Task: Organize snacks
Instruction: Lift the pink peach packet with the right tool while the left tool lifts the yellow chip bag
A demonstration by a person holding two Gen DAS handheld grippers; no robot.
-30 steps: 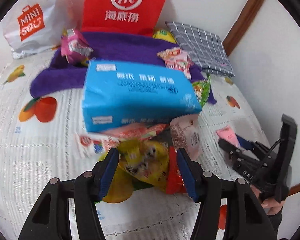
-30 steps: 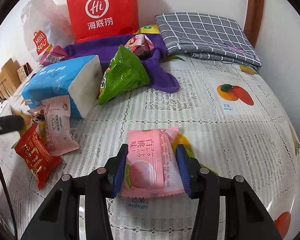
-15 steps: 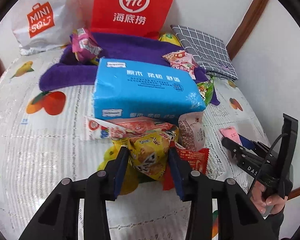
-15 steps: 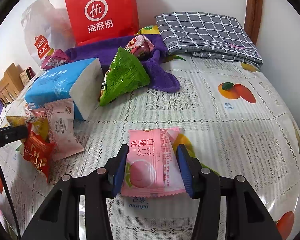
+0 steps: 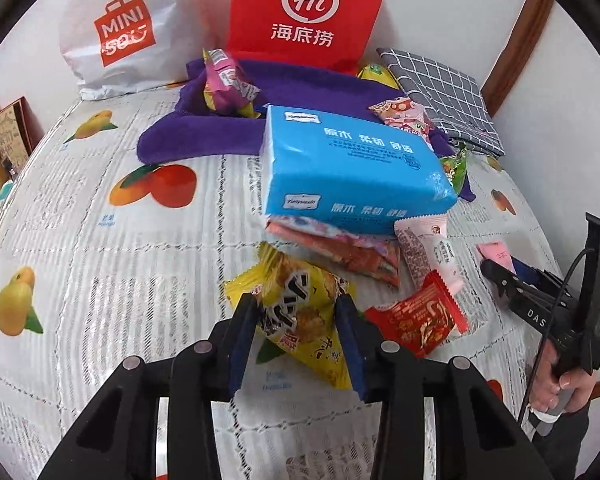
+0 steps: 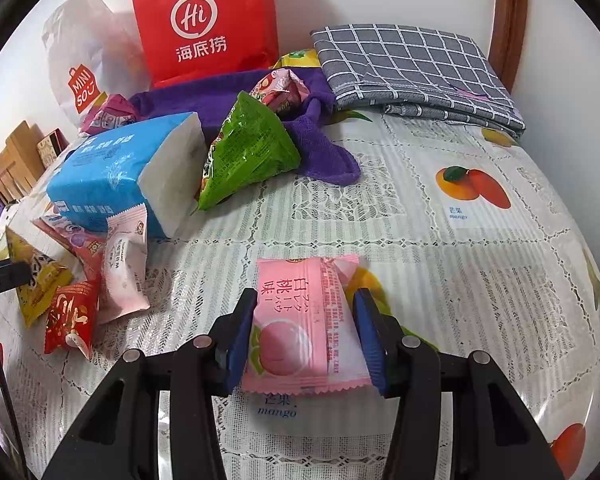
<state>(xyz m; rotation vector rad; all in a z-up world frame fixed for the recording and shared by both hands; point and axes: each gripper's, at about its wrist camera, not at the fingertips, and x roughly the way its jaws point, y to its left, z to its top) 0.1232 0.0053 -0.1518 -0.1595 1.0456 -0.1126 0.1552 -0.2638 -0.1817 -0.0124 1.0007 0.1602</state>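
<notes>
1. Left wrist: the left tool (image 5: 296, 328), its jaws having just been opening, pinched a crinkly yellow snack packet (image 5: 300, 316) over the lace-patterned bench (image 5: 100, 260).
2. Right wrist: the right tool (image 6: 306, 336) clasped a flat, glossy pink snack packet (image 6: 300, 328) lying on the bench.

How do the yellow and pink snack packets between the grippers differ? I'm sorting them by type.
The yellow snack packet is crumpled and puffy with bold black lettering; the pink peach snack packet is smooth and rectangular with a peach picture. The yellow one sits askew; the pink one lies flat. Each sits between a gripper's blue pads.

9 snack packets (image 6: 240, 152), 2 bags (image 6: 208, 20).
</notes>
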